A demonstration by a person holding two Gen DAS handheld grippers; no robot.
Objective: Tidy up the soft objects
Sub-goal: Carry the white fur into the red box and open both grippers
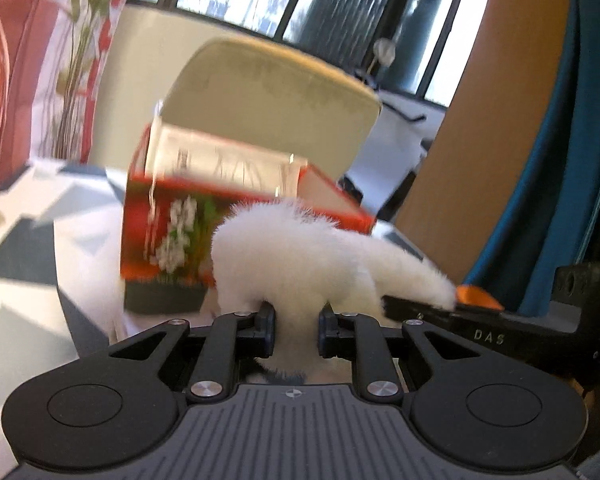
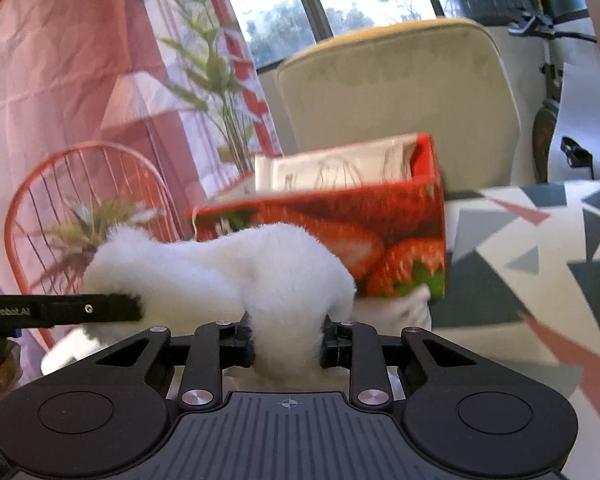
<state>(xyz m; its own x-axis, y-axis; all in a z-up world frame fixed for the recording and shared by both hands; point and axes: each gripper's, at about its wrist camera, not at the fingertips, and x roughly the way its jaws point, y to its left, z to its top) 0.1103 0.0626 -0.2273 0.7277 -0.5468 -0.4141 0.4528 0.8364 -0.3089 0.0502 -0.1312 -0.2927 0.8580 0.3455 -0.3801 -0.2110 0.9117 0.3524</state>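
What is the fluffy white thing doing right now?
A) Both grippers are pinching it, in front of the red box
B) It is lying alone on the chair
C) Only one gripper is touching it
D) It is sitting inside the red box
A: the fluffy white toy is squeezed between the left gripper fingers and also the right gripper fingers, with the red strawberry box behind it.

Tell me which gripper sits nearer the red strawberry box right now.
Too close to call. Left gripper and right gripper both clamp the white fluffy item just in front of the red strawberry box; neither touches the box.
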